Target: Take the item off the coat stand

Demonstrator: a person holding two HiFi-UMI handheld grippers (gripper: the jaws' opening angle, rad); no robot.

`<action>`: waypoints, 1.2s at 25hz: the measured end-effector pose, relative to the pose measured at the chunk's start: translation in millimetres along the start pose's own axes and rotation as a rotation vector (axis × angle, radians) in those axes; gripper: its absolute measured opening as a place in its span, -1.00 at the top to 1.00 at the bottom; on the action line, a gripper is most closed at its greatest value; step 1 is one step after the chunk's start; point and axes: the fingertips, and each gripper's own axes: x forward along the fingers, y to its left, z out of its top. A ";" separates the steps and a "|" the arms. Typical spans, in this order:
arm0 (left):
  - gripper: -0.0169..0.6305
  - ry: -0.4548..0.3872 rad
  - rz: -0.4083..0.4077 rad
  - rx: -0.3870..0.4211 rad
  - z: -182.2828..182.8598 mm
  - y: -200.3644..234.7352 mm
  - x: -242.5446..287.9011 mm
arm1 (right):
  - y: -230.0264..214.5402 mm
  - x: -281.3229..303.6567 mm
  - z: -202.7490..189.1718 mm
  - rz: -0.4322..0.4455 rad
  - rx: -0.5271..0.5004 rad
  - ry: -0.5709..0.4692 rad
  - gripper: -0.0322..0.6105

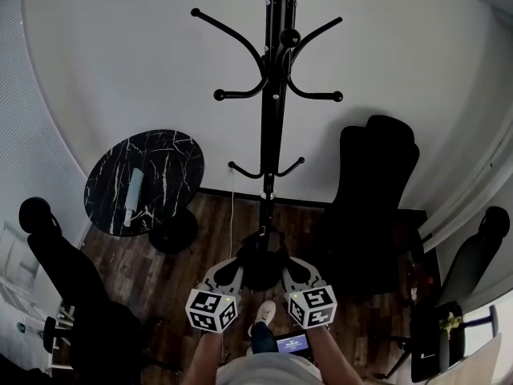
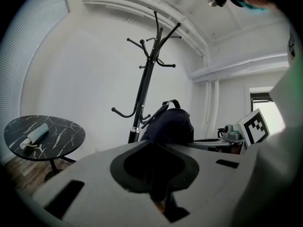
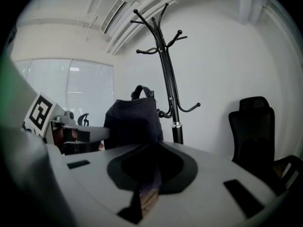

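The black coat stand (image 1: pixel 272 95) rises against the white wall, and its hooks are bare. Below it, near the stand's base, a dark bag (image 1: pixel 263 257) hangs between my two grippers. My left gripper (image 1: pixel 239 265) is shut on the bag's left side and my right gripper (image 1: pixel 284 265) on its right side. In the left gripper view the bag (image 2: pixel 168 123) bulges just beyond the closed jaws, with the stand (image 2: pixel 144 89) behind it. The right gripper view shows the bag (image 3: pixel 132 119) with its top handle, in front of the stand (image 3: pixel 168 79).
A round black marble table (image 1: pixel 164 155) with a folded umbrella (image 1: pixel 132 191) stands left of the stand. A black office chair (image 1: pixel 373 191) is to the right, and more chairs stand at far left (image 1: pixel 48 251) and far right (image 1: pixel 473 255). The person's shoe (image 1: pixel 261 315) is below the grippers.
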 end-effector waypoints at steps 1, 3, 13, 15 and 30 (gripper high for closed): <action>0.85 0.000 -0.002 -0.001 0.3 -1.1 0.8 | -1.0 -0.8 0.6 -0.003 -0.001 0.000 0.79; 0.85 0.001 -0.007 -0.001 -0.1 -3.5 2.2 | -3.5 -1.8 1.3 -0.009 -0.002 0.000 0.79; 0.85 0.016 -0.003 -0.009 -6.8 -3.4 4.6 | -7.1 -0.4 -5.1 -0.009 0.006 0.010 0.79; 0.85 0.019 -0.002 -0.013 -8.9 -2.8 5.1 | -7.7 0.1 -6.7 -0.010 0.004 0.013 0.79; 0.85 0.031 -0.009 -0.022 -12.1 -0.3 14.6 | -15.7 4.7 -9.6 -0.019 -0.002 0.024 0.80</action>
